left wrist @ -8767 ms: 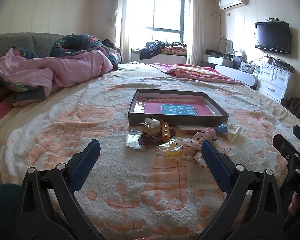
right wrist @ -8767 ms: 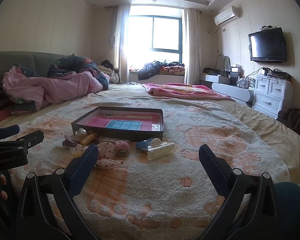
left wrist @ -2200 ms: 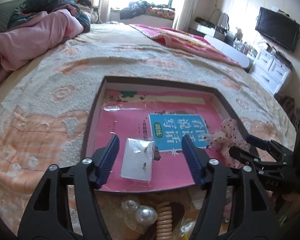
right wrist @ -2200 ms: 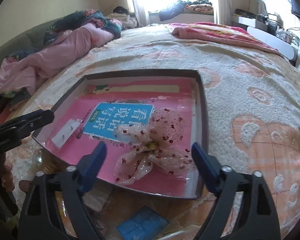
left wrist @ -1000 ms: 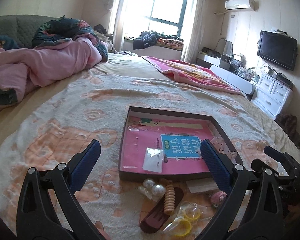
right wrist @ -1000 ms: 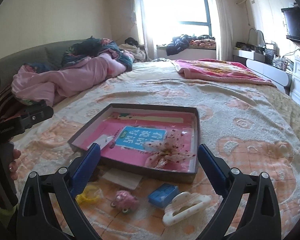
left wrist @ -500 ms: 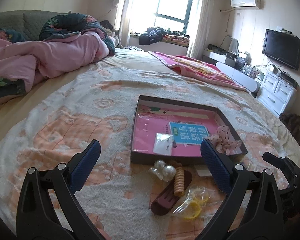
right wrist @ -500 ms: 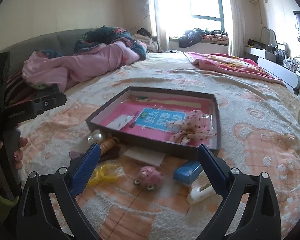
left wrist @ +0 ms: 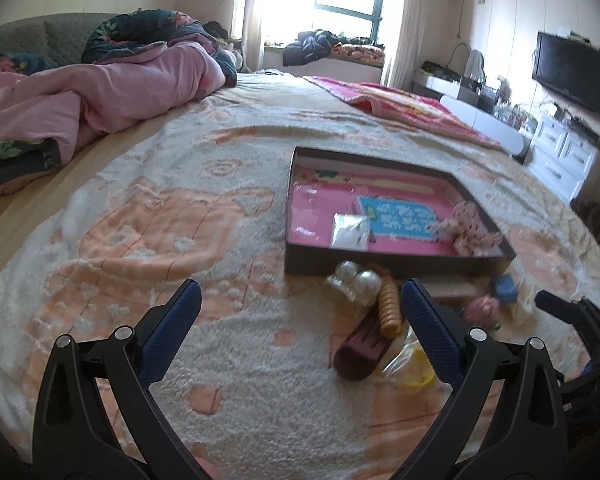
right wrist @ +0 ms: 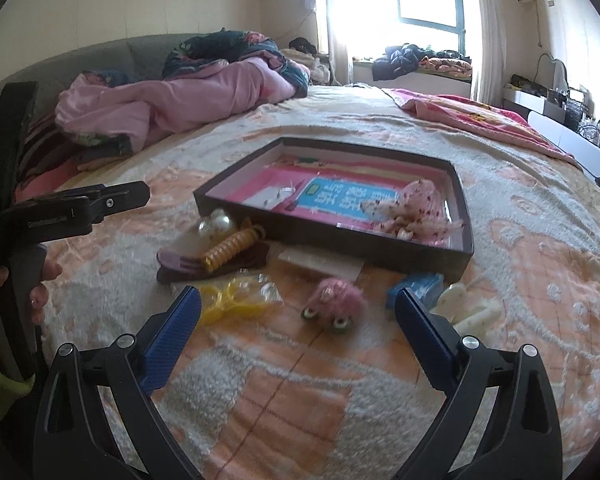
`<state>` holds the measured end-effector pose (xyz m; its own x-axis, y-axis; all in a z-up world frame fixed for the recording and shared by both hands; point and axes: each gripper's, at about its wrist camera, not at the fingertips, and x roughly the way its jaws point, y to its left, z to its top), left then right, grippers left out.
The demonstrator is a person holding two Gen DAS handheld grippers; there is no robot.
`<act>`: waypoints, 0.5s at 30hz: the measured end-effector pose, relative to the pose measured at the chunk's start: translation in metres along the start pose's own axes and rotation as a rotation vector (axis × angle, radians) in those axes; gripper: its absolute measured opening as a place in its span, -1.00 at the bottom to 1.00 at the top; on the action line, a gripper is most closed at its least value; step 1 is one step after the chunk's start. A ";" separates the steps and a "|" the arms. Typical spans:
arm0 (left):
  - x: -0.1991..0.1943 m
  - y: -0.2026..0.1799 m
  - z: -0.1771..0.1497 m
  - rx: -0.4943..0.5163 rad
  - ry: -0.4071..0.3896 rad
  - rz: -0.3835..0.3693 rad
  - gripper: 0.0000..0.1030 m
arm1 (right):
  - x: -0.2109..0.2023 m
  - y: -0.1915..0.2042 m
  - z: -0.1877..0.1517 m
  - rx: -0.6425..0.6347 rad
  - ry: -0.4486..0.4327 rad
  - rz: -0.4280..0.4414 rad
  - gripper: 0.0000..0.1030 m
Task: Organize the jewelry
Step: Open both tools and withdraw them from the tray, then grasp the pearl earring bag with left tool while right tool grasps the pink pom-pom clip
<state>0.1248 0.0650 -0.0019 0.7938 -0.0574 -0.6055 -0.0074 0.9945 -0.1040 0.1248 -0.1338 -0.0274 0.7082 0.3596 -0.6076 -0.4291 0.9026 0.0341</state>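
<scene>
Both tools hang above the bed [right wrist: 540, 280] with nothing between their fingers: the left hand-held gripper [left wrist: 300, 328] stands spread wide, and so does the right hand-held gripper [right wrist: 298, 330].

The dark tray [right wrist: 458, 216] already carries a small clear packet [left wrist: 350, 230] and a spotted pink bow [right wrist: 412, 208]. The loose pieces lie on the bed just short of the tray's near wall.

From the right hand-held gripper, the pink fluffy hair tie [right wrist: 336, 300] sits at about twelve o'clock, close ahead and nearly centred in the opening. The blue box [right wrist: 418, 286] and white clip [right wrist: 470, 310] lie toward one o'clock, the yellow rings [right wrist: 228, 302] toward eleven.

From the left hand-held gripper, the maroon hair clip [left wrist: 360, 346] and orange coil [left wrist: 388, 306] lie at one o'clock, long axes running roughly twelve to six, with the pearl piece [left wrist: 358, 280] beyond. The right side looks better placed for the fluffy tie.
</scene>
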 end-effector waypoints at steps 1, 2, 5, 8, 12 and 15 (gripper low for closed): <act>0.002 -0.001 -0.001 0.005 0.008 -0.003 0.78 | 0.002 0.001 -0.003 0.000 0.008 -0.002 0.84; 0.005 -0.002 -0.002 0.013 0.017 -0.005 0.78 | 0.003 0.002 -0.005 0.001 0.012 -0.006 0.84; 0.013 -0.006 -0.006 0.036 0.037 -0.012 0.78 | 0.007 0.001 -0.009 0.013 0.021 -0.014 0.83; 0.021 -0.011 -0.010 0.052 0.060 -0.028 0.78 | 0.011 -0.004 -0.010 0.030 0.019 -0.033 0.75; 0.034 -0.013 -0.011 0.061 0.091 -0.045 0.78 | 0.020 -0.013 -0.012 0.064 0.038 -0.052 0.58; 0.043 -0.013 -0.009 0.058 0.103 -0.060 0.78 | 0.028 -0.020 -0.012 0.094 0.060 -0.048 0.45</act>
<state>0.1536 0.0491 -0.0331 0.7248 -0.1226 -0.6780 0.0755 0.9922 -0.0988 0.1466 -0.1445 -0.0551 0.6910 0.3029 -0.6564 -0.3390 0.9377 0.0758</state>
